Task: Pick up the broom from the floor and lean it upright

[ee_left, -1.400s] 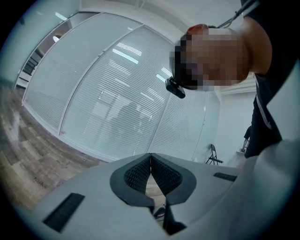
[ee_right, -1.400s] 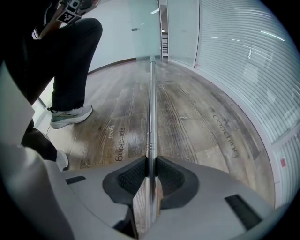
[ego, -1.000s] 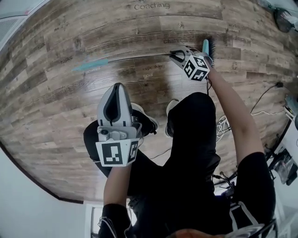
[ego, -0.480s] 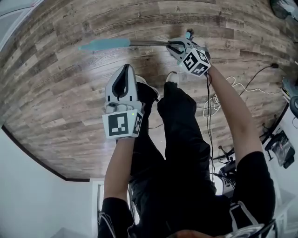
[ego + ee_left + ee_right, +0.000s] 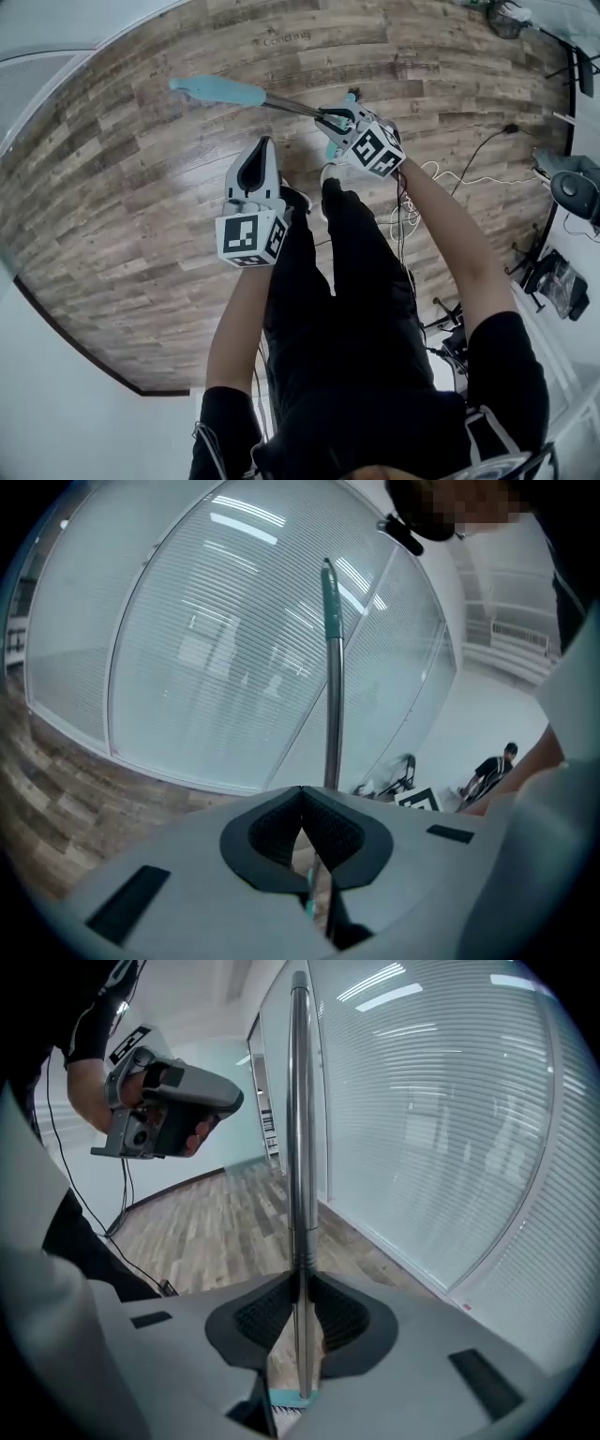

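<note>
Head view: my right gripper (image 5: 330, 117) is clenched on the broom (image 5: 217, 90), held off the floor (image 5: 122, 187), teal end pointing left; left gripper (image 5: 259, 142) is just beside it.
Left gripper view: jaws pressed together, nothing between; I see the handle (image 5: 332, 696) upright beyond them.
Right gripper view: jaws grasping the metal handle, brush head (image 5: 286, 1401) just below.

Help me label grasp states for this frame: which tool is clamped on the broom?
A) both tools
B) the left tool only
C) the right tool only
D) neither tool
C: in the right gripper view the right tool presses its pads on the broom at its metal pole. In the left gripper view the left tool is shut with nothing between its pads, and the pole stands beyond it.
</note>
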A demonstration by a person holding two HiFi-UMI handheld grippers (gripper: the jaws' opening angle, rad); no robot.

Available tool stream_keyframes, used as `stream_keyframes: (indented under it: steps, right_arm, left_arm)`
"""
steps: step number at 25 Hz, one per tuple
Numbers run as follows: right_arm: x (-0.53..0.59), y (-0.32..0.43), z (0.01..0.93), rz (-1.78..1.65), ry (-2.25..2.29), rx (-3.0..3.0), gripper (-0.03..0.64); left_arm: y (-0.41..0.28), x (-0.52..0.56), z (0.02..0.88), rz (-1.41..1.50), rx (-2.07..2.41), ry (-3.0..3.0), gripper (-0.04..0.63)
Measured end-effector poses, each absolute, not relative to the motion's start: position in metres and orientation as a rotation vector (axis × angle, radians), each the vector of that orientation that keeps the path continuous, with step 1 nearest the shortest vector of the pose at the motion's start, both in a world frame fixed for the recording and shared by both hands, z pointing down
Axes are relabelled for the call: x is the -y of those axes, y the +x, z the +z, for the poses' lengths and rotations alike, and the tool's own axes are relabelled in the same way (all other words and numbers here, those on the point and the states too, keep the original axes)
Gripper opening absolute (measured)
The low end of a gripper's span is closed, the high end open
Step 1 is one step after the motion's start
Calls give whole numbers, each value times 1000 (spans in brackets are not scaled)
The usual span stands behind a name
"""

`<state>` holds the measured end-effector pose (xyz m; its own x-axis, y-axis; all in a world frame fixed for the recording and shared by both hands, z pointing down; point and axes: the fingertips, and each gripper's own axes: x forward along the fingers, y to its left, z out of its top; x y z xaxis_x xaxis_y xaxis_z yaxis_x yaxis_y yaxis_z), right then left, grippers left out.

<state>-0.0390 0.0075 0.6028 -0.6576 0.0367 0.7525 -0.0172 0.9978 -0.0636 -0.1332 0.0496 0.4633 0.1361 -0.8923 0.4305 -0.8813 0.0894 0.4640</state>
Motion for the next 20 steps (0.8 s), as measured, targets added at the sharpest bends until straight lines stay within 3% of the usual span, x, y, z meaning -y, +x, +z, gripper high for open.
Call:
stream_keyframes:
  steps: [7,14,20]
  right_arm:
    - [55,-39,507,178,237,2408,78]
    - [131,-21,462,221,531,2548,78]
    - [182,14,459,392,808,2509,78]
  left_arm:
    - [-148,-13,385,-78,1749,1852,18]
    - [-161,39,348,-25,1813,1822,18]
    - [-130,89,336,12,1799,1815,18]
